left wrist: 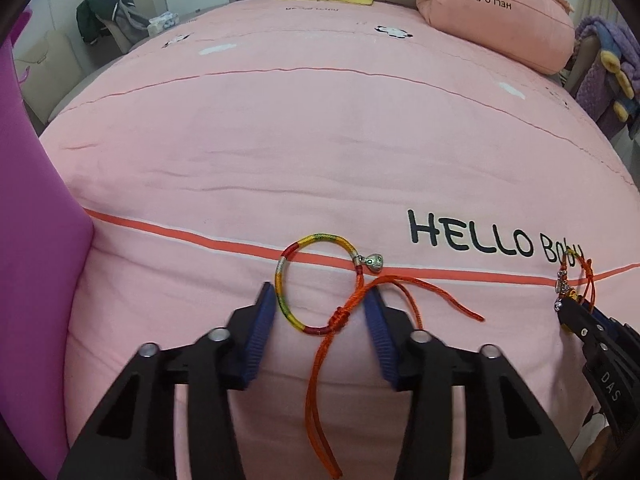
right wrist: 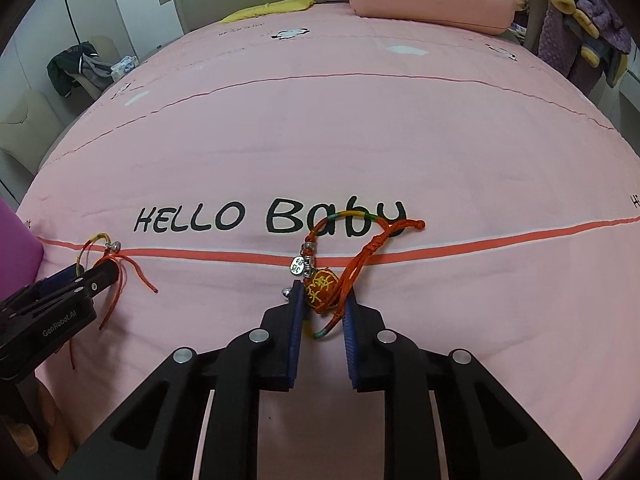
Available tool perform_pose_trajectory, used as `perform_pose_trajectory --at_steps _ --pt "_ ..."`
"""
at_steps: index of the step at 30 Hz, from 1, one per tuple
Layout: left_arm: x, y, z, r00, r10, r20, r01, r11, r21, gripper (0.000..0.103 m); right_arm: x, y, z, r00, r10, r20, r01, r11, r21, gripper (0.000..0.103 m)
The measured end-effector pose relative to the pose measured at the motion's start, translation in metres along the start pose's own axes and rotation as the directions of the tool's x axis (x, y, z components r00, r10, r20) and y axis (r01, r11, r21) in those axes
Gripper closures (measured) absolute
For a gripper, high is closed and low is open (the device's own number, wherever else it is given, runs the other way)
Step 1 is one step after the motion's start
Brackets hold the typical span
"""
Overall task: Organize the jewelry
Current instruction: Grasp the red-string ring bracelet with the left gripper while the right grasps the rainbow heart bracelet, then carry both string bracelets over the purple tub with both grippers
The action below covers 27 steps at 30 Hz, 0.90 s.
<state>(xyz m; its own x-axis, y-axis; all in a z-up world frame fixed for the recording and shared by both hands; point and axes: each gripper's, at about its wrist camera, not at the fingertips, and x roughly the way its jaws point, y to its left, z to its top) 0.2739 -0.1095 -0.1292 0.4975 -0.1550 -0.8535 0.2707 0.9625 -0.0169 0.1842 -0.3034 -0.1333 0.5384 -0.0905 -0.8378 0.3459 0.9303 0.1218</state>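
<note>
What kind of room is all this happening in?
Most likely a bedroom: the work surface is a bed under a pink "HELLO Baby" cover, with a matching pillow at its head and clothes heaped on a chair beside it.

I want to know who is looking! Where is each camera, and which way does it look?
Left wrist view: sits on the left tool, looking down its fingers at the striped bracelet on the pink bedspread; the right tool shows at the right edge.
Right wrist view: sits on the right tool, looking at the orange bead bracelet; the left tool shows at left.
Both share the bedspread, both bracelets and the pink pillow.
</note>
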Motion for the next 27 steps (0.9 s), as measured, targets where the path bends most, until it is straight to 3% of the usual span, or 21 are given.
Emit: perform_pose_trajectory --at_steps 2,4,19,27 --pt "-0.003 0.004 -0.002 1.0 -0.027 -0.003 0.027 0.999 -0.023 0.091 -0.003 0.0 -0.002 1.0 0.009 0.0 -0.009 1.0 0.003 0.085" --pt "-0.008 0.006 -0.007 1.0 -0.031 -0.006 0.031 0.999 -0.041 0.096 -0.006 0.001 -0.004 1.0 0.016 0.001 -0.016 1.0 0.006 0.085" --pt "-0.065 0.007 -0.062 0.996 -0.031 -0.079 0.031 1.0 -0.007 0.096 -0.065 0.017 -0.049 0.992 0.123 -0.024 -0.123 0.992 0.019 0.085" --pt "-0.123 0.025 -0.076 0.998 -0.032 -0.053 0.032 0.999 -0.012 0.096 -0.125 0.041 -0.059 0.987 0.162 0.008 -0.162 0.987 -0.004 0.085"
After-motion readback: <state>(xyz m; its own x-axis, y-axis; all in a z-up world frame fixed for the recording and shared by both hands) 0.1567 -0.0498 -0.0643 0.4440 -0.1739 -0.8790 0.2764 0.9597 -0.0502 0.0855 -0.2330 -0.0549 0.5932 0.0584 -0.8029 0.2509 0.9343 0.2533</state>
